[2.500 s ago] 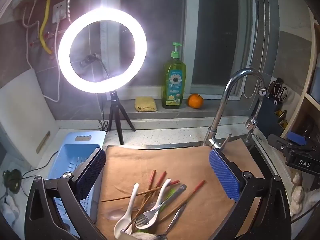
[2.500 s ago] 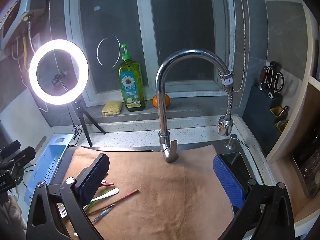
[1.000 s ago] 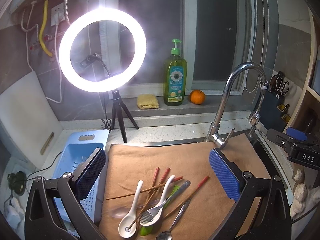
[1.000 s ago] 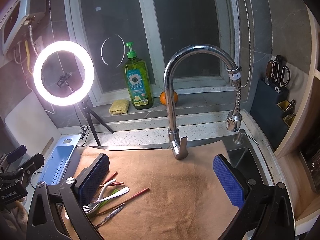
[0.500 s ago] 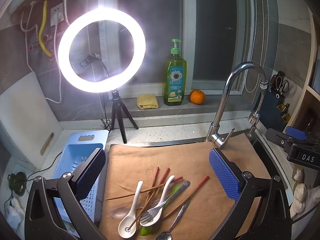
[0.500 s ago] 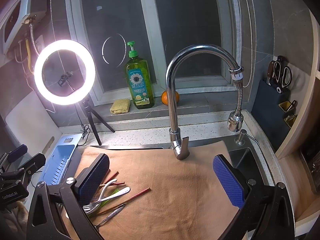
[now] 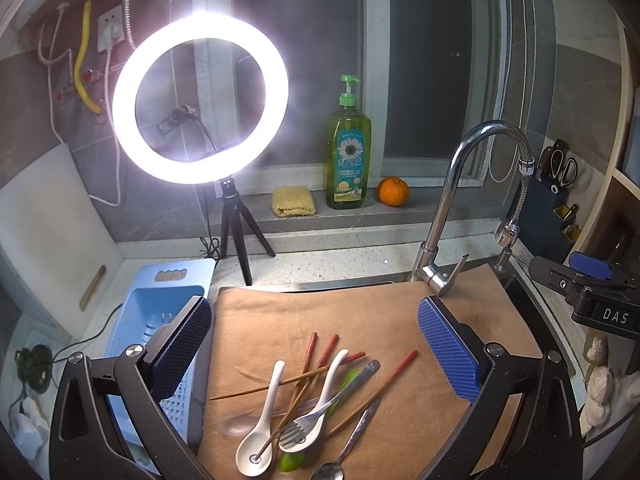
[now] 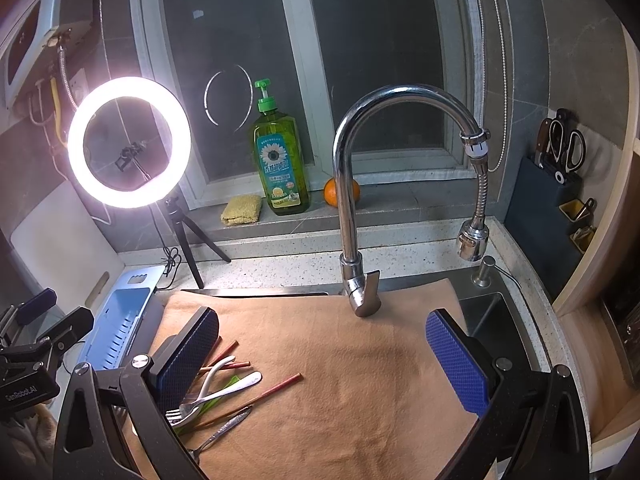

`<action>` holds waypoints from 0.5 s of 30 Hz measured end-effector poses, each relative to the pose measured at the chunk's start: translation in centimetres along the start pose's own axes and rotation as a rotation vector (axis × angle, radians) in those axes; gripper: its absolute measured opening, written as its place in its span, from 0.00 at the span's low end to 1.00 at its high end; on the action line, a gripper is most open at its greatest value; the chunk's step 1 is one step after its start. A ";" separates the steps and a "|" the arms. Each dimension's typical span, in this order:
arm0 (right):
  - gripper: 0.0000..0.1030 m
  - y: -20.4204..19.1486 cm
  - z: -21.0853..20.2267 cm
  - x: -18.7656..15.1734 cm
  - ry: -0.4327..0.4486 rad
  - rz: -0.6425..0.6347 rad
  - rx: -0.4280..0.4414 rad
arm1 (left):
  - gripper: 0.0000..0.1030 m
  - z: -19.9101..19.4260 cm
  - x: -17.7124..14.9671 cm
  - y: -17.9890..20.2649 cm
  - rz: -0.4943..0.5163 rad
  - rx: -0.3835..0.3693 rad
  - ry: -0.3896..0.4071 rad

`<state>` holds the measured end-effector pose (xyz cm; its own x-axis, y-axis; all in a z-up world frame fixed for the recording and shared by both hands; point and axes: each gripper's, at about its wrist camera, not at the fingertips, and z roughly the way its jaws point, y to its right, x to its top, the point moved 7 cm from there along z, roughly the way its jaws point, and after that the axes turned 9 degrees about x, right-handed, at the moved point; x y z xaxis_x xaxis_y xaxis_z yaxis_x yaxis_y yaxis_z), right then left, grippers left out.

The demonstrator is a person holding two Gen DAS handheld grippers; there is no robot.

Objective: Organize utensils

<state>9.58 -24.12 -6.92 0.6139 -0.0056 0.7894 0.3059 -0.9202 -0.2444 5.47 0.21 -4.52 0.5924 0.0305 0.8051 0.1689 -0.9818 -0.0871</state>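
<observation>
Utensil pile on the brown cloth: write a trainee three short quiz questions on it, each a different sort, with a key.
1. True or false: the left gripper is shut on the fork.
2. Multiple choice: the blue drain basket sits A) left of the brown cloth, B) on the windowsill, C) under the faucet.
3. Fill in: the two white spoons lie among red-tipped ____.

Key: 1 false, both grippers are open and hold nothing; 2 A; 3 chopsticks.
</observation>
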 end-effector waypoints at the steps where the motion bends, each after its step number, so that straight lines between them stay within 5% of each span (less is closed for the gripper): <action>1: 1.00 0.0 0.0 0.0 -0.001 0.001 0.000 | 0.99 0.0 0.0 0.0 0.001 0.001 0.000; 15: 1.00 -0.1 0.7 -0.5 -0.023 0.012 0.010 | 0.99 0.6 -0.6 0.4 0.005 -0.003 -0.017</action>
<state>9.74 -23.73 -7.68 0.6343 -0.0077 0.7731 0.3053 -0.9162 -0.2596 5.63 -0.10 -5.38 0.6066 0.0288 0.7945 0.1638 -0.9824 -0.0895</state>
